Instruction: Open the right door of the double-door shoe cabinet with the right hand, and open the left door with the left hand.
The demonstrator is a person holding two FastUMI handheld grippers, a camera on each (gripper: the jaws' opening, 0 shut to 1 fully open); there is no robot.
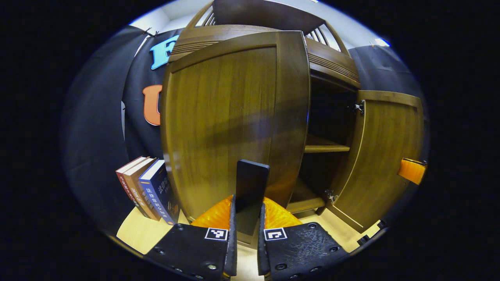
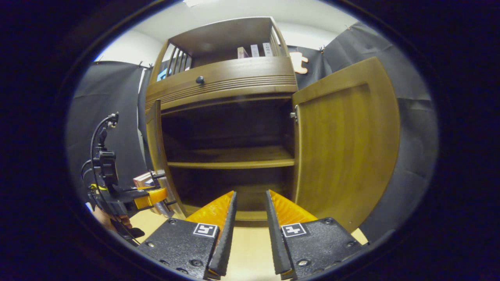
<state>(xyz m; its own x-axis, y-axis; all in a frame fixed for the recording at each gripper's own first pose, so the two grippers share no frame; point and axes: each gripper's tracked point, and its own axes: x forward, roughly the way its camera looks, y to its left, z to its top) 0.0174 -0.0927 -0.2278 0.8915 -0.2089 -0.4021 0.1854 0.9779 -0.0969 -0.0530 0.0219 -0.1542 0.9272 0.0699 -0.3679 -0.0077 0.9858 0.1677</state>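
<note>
Black cloth walls are seen behind a wooden shoe cabinet [image 2: 222,78] standing on a pale floor [image 2: 250,249]. Its left door [image 1: 234,121] is swung open, with its dark handle [image 1: 250,187] pinched in the left tool [image 1: 247,218], likely for pulling. The right door [image 2: 343,148] is wide open already, and the right tool [image 2: 248,230] is held spread, gripping nothing.
</note>
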